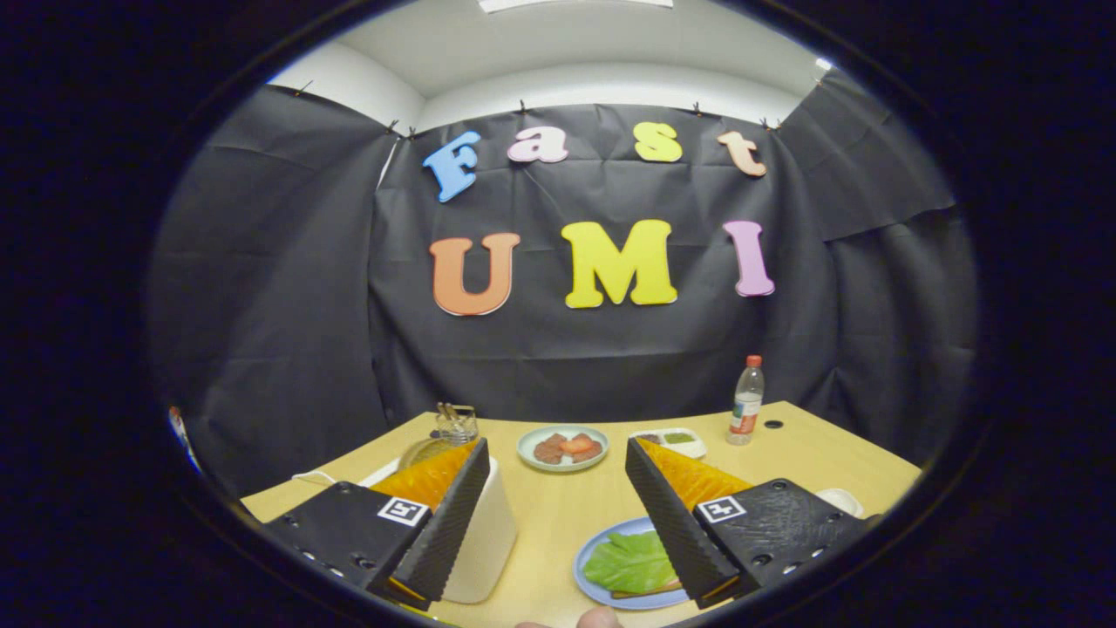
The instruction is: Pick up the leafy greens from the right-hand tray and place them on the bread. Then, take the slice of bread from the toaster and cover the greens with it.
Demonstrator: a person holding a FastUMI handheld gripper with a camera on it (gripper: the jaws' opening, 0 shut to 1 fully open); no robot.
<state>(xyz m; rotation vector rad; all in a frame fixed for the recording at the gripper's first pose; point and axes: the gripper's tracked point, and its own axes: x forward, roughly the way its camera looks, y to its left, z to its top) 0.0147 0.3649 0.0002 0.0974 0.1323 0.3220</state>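
Hovering wide open, empty, gripper (554, 523) is facing meat plate (562, 447); greens (629, 563) lying on bread; toaster (479, 536) beside left finger; bottle (746, 401) beyond.

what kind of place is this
Likely a small recording booth staged as a kitchen table: black cloth wall, a wooden table with plates of food, a bottle. The gripper is open, holding nothing.

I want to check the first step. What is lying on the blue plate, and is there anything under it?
A green leaf lies on the blue plate. A thin brown edge, likely bread, shows under it; the leaf covers the rest. The open gripper holds nothing.
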